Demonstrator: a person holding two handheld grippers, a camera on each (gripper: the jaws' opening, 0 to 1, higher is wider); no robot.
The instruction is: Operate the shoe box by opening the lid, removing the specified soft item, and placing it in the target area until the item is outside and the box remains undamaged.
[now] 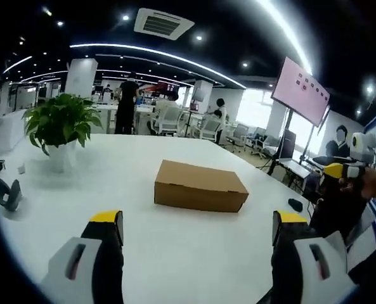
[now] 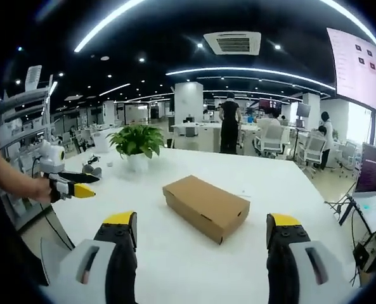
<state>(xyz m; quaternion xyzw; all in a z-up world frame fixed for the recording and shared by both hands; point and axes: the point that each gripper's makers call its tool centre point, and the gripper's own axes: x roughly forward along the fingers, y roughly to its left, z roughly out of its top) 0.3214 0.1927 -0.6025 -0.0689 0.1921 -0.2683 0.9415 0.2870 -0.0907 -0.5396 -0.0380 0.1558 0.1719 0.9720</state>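
One wide white table (image 1: 175, 253) carries a closed brown cardboard shoe box (image 1: 200, 185), lid on, lying ahead of and between both pairs of yellow-tipped jaws, well apart from them. Left gripper (image 1: 197, 228) and right gripper (image 2: 200, 231) gape wide, holding nothing. Behind stands a leafy green potted plant (image 1: 61, 123).

Open white surface (image 1: 175, 247) rings the closed shoe box (image 1: 200, 185) (potted plant (image 1: 59, 126) stands well apart).
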